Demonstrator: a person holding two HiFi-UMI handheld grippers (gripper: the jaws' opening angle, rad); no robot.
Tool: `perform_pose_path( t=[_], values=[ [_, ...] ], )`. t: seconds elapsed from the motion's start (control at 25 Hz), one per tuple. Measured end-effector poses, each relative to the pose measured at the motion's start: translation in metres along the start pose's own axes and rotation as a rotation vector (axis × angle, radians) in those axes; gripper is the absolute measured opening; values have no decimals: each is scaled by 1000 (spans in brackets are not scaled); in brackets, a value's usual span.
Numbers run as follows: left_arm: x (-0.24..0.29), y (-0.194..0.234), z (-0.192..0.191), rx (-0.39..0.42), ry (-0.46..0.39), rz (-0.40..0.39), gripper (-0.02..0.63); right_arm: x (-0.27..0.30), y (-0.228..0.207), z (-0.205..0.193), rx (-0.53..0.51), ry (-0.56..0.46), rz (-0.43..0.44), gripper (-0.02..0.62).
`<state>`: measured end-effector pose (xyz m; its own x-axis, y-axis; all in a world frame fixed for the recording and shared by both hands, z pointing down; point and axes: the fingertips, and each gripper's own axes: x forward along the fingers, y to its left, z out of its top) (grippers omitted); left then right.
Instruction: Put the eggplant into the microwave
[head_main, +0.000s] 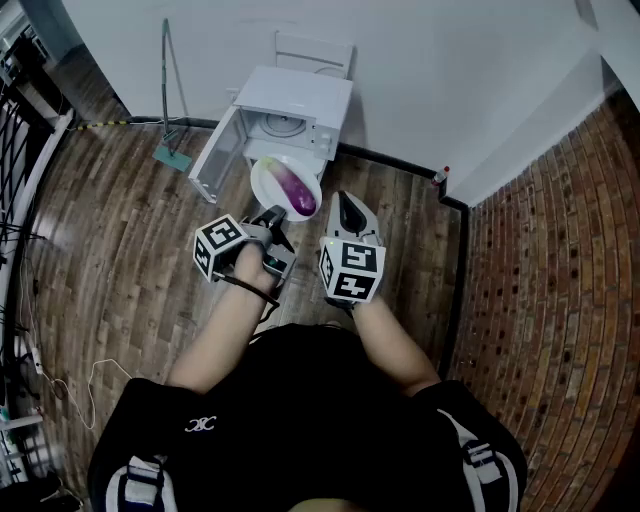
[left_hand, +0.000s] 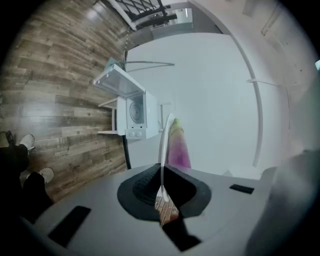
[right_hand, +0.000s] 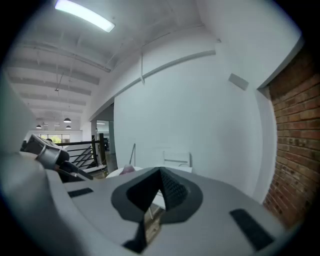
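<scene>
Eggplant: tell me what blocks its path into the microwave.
Nothing visible. The door of the microwave hangs open, and the eggplant lies on the plate held by the left tongs just before the opening.

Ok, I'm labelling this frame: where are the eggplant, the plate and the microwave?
eggplant (head_main: 297, 190), head view, middle of its purple body.
plate (head_main: 265, 180), head view, bare white part left of the eggplant.
microwave (head_main: 300, 95), head view, its white top panel.
</scene>
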<state>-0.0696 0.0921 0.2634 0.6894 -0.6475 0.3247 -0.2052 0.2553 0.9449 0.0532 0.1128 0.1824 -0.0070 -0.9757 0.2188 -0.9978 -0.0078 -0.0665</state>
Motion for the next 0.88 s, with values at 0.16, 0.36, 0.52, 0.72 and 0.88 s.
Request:
perform_pose_path(
  t=[0.16,0.36,0.52,0.72,0.88],
  values=[
    [1,4,7,10,4,8,17,8,8,1,16,-12,8,12],
    [2,8,13,20,5,7,17,11,9,-3,24,-30,-11,12],
    [-21,15,58,19,27,0,18,25,61,-4,24,-25,-20,12],
    [-30,26,80,8,46,-3,18,29,83,-9,30,-19,-30,12],
    [-30,37,90,3,57,15,17,33,85,-13,13,-3,-52,12]
  ],
)
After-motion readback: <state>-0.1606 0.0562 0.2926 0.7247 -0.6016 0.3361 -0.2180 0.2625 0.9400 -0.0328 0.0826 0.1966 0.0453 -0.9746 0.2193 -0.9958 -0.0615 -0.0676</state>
